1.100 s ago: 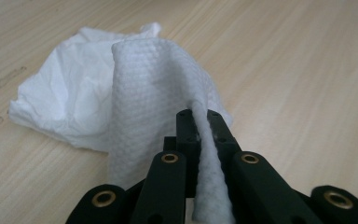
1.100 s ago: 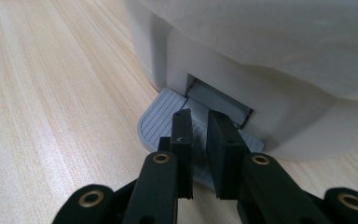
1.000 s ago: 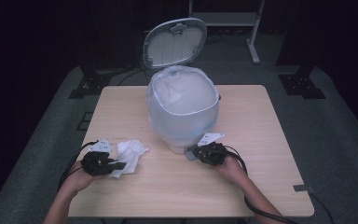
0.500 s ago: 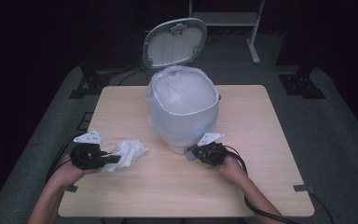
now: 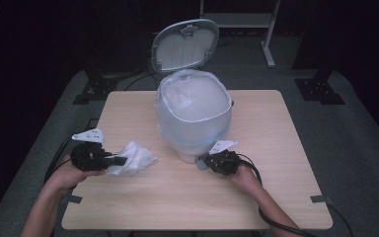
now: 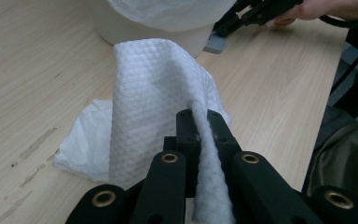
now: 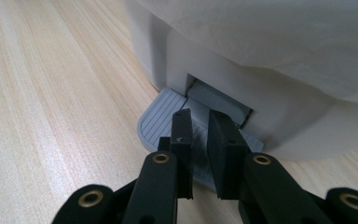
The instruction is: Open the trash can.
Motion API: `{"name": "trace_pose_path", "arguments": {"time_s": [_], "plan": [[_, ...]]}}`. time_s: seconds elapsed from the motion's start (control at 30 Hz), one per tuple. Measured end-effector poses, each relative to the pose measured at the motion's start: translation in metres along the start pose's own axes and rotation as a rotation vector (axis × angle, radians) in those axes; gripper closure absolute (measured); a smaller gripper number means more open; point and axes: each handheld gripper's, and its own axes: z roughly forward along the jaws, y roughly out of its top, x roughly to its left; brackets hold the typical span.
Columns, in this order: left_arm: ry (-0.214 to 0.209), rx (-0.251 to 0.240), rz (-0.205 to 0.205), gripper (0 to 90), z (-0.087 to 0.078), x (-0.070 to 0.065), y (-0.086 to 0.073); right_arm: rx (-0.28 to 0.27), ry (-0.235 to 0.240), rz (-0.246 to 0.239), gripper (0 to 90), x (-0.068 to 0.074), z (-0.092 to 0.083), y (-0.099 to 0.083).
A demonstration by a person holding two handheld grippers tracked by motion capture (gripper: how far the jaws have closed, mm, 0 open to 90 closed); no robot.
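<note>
A white pedal bin (image 5: 192, 116) lined with a clear plastic bag stands mid-table, its lid (image 5: 185, 44) tipped up and back. My right gripper (image 5: 201, 162) is shut, and its tips rest on the bin's grey foot pedal (image 7: 161, 119) at the front base; the right gripper view has my jaws (image 7: 199, 123) over the ribbed pedal. My left gripper (image 5: 121, 160) is shut on a white paper towel (image 5: 135, 157), left of the bin. In the left gripper view the towel (image 6: 144, 93) runs between my closed jaws (image 6: 199, 119) and drapes down to the table.
The wooden table (image 5: 276, 128) ends near my forearms at the front. Cables trail from both grippers off the table's sides. A white stand (image 5: 237, 19) and dark equipment bases sit on the floor behind.
My left gripper has risen and drifted left with the paper towel, lifting one end off the table. The right gripper has stayed on the pedal.
</note>
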Motion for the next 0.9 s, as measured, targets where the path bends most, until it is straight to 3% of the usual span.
{"name": "trace_pose_path", "arguments": {"time_s": [0.3,0.5,0.9], "plan": [[-0.008,0.008,0.006,86.5,-0.007,0.0,0.009,0.0,0.0,0.0,79.8,0.0,0.0,0.0],[0.01,0.017,0.001,86.4,-0.011,-0.001,0.019,0.0,0.0,0.003,79.8,0.0,0.0,0.0],[-0.013,-0.002,0.003,86.4,-0.017,0.001,0.037,0.0,0.011,0.009,79.8,-0.001,0.0,0.0]]}}
